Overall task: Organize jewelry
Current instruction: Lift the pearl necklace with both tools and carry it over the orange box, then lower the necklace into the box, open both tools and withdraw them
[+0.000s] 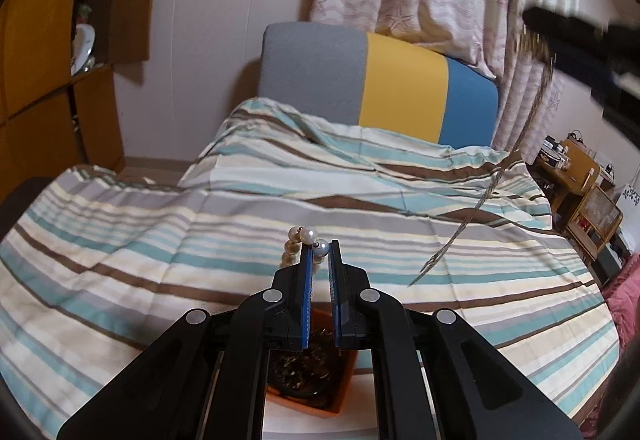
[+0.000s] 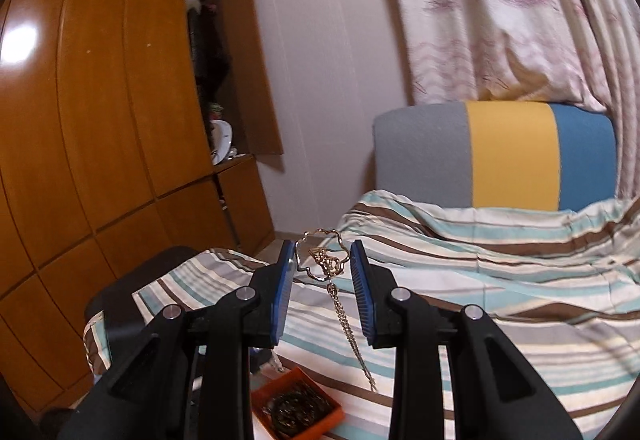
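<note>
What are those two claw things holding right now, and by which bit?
The left gripper pinches a pearl bracelet at its end beads. The right gripper clamps a gold chain necklace by its bunched upper part; the tail hangs free.

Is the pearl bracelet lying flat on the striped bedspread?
No, the pearl bracelet is pinched at the tips of the left tongs and hangs above the bedspread.

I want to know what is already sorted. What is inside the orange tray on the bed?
The orange tray holds a dark tangle of chains or beaded jewelry, too blurred to separate. In both views the tool bodies cover part of the tray, so the rest of its contents is hidden.
</note>
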Available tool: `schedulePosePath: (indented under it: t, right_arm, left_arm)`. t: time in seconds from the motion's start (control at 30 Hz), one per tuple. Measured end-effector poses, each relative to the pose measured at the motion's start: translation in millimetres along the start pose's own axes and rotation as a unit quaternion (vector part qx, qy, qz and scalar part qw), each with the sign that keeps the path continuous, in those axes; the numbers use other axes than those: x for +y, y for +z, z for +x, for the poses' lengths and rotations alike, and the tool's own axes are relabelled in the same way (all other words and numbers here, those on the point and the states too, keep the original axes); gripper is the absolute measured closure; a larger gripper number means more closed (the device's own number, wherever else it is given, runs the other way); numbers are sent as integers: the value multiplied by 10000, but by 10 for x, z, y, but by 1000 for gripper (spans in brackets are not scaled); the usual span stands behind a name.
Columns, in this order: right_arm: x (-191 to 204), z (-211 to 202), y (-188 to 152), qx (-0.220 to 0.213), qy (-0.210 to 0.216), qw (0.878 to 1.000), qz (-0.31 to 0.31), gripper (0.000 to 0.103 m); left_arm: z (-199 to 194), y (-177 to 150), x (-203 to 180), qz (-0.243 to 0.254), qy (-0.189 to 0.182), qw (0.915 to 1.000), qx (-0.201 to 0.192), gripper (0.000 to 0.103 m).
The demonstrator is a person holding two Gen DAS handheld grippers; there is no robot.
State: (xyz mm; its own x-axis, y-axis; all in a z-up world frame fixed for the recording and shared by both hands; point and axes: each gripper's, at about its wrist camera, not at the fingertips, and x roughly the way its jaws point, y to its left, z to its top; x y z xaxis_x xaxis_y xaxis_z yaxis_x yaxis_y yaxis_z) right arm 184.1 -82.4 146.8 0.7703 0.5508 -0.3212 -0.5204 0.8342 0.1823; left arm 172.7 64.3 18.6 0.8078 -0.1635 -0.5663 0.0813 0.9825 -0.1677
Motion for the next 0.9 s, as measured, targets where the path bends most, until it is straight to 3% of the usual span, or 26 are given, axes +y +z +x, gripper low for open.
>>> schedulePosePath:
  t: [0.2,0.57,0.6,0.67,0.7,0.73,0.9]
  right_arm:
    - [151,211,-176,266,82,9996,0,75]
    - [239,627,-954,1174,141,9930,73,76]
    - [233,672,-1037,1272,133,9917,95,76]
    - [208,734,-1136,1390,111,9902,110,76]
    - [197,761,-1167,1438,105,9895,115,76]
    - [183,795,-1214,1501,101,9885,129,76]
    - [153,936,-1360,1727,134,9848,145,75]
  left_arm:
    - [193,-228,136,-56,108,9994,324,95]
    - [456,-648,389,-245,375,9958,793,95]
    - [452,-677,411,-240,416,9955,814,89]
    - [427,-718,459,-287,406,9954,818,69]
    - [381,-741,494,-366,431,9955,754,45]
    - [320,-757,532,-484,426,9959,638,37]
    - [106,-792,649,-750,559,9948,394,34]
